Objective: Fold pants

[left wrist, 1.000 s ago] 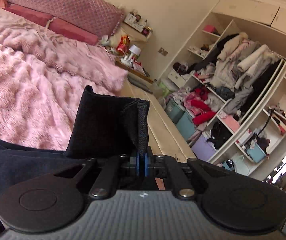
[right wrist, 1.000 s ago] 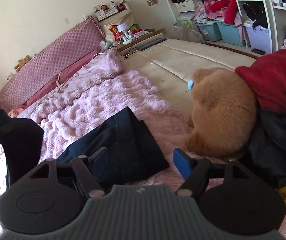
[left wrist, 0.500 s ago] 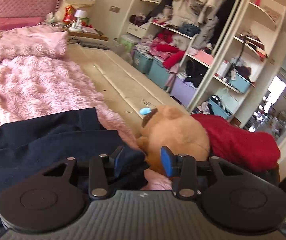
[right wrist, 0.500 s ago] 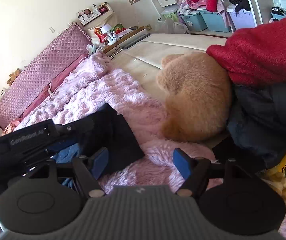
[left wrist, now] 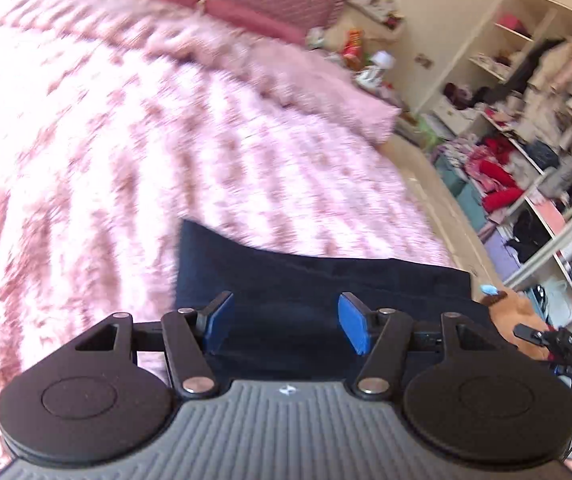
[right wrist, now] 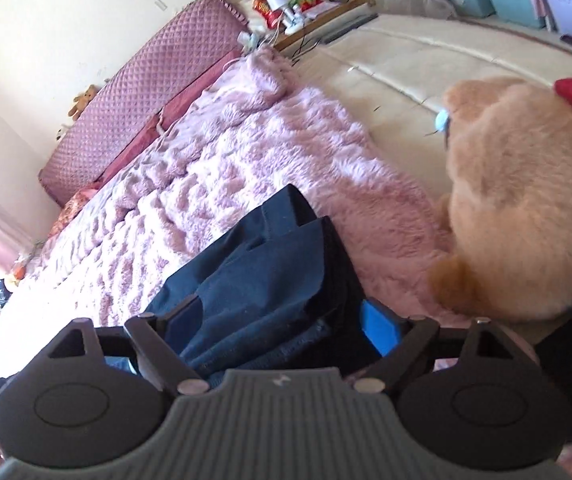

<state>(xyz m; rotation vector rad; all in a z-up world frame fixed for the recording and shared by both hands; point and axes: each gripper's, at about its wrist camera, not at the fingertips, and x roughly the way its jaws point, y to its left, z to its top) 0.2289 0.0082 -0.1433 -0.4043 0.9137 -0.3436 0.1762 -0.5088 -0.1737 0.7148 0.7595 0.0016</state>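
1. The dark pants (right wrist: 270,280) were spread on the pink blanket (right wrist: 246,152), long axis running away from both grippers.
2. The left gripper (left wrist: 286,322) was splayed wide, hovering empty above them.
3. The right gripper (right wrist: 282,324) was also spread, bunched fabric sitting between its fingers, so it's probably nearer.

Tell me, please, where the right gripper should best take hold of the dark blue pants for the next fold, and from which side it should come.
Probably the stacked near edge of the pants, approached from the near side, where the right gripper has its jaws wide open around it. The layers bunch there, so one pinch could catch them all. The far corner lies flat on the pink blanket, harder to get under.
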